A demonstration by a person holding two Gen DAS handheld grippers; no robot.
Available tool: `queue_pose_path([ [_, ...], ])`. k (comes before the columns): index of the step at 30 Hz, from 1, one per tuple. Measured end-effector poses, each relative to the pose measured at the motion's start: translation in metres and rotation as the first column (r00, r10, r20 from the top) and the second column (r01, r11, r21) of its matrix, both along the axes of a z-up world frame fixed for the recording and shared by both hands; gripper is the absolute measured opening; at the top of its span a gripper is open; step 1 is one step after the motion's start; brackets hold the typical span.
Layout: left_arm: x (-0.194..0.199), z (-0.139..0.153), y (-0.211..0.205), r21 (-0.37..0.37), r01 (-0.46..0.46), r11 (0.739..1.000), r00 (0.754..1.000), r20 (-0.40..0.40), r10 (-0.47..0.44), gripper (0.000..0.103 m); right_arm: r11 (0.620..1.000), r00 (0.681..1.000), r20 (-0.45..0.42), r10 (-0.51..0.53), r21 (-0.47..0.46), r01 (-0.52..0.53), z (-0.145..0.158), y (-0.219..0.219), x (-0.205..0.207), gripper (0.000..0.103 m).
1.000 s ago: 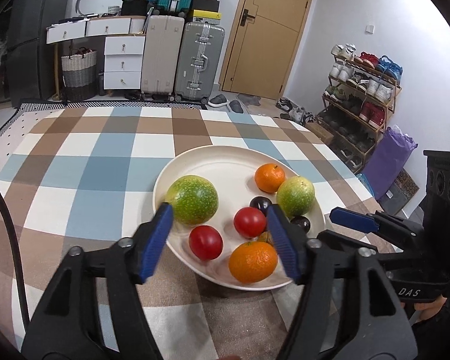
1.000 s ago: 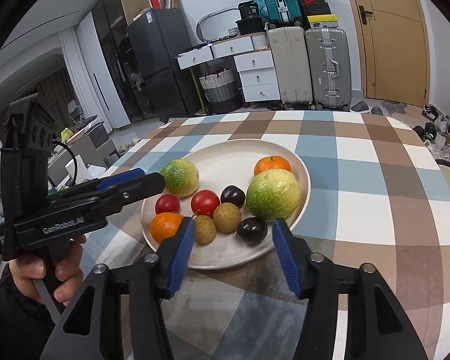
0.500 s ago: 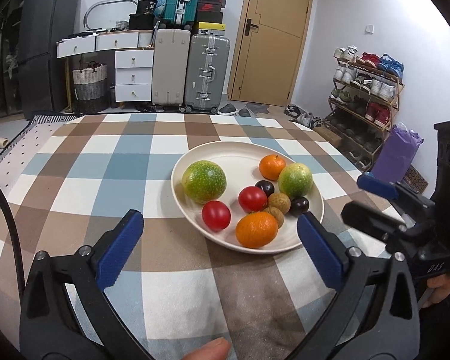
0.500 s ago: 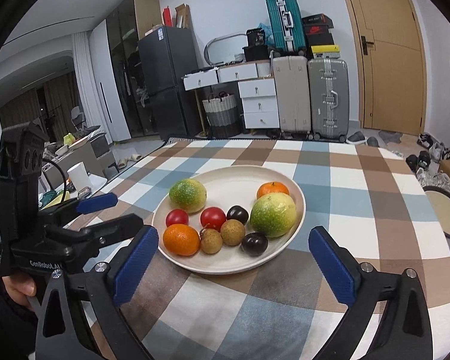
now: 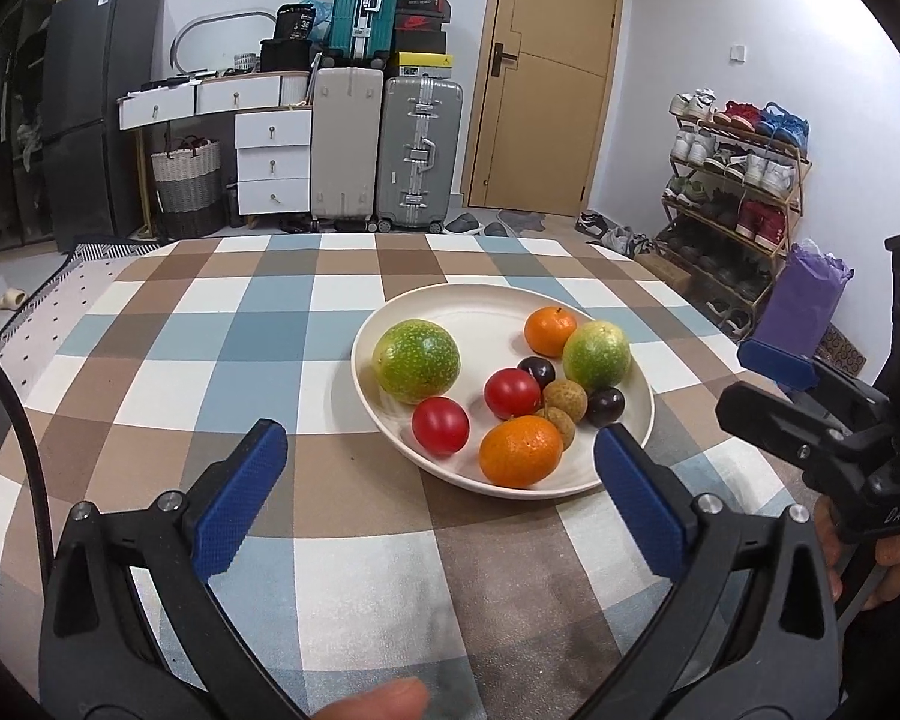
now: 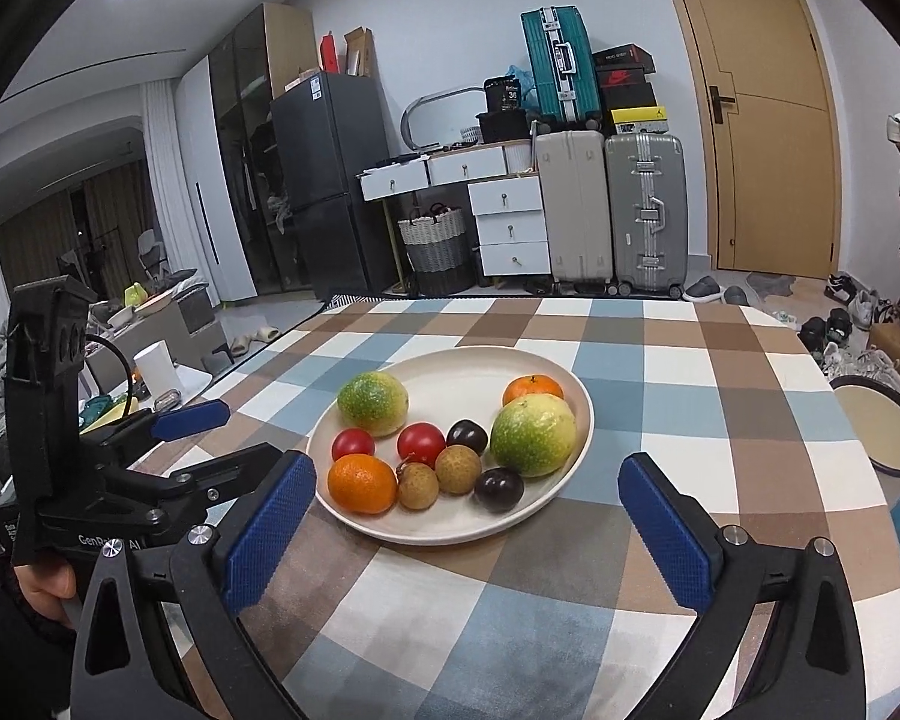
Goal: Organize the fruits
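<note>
The fruits (image 5: 513, 387) are piled in the white plate (image 5: 486, 306) on the checked table (image 5: 168, 360). The left gripper (image 5: 438, 480) and right gripper (image 6: 465, 516) are held wide, with nothing gripped, just before the plate.

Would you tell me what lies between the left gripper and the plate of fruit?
Only bare checked tablecloth separates the open left gripper from the plate, per the left wrist view.

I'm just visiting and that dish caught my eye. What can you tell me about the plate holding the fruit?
The plate is round, shallow and cream, with a smooth raised rim; it may be ceramic or plastic. It sits flat on the checked tablecloth. It holds two green fruits, two oranges, two red tomatoes, two dark plums and two brown longans. Neither hand-held gripper touches it; both are open on the near side.
</note>
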State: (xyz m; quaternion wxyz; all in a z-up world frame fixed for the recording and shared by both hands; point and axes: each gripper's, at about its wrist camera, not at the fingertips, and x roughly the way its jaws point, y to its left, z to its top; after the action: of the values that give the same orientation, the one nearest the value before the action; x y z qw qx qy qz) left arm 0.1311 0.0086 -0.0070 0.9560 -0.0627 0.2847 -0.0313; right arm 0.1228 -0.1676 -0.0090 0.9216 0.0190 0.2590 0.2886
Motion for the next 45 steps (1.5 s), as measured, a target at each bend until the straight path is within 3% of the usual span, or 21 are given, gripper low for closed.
queue_pose_path([
  [11,-0.0018,0.0006,0.0080,-0.029,-0.012,1.000,1.000,-0.001,0.012,0.102,1.000,1.000,0.002,0.001,-0.007,-0.001,-0.0015,0.0011,0.0000,0.103],
  [45,-0.0009,0.0001,0.0062,-0.022,-0.013,1.000,1.000,0.003,0.013,0.102,1.000,1.000,0.000,0.003,-0.010,-0.003,-0.0013,0.0019,-0.0007,0.103],
])
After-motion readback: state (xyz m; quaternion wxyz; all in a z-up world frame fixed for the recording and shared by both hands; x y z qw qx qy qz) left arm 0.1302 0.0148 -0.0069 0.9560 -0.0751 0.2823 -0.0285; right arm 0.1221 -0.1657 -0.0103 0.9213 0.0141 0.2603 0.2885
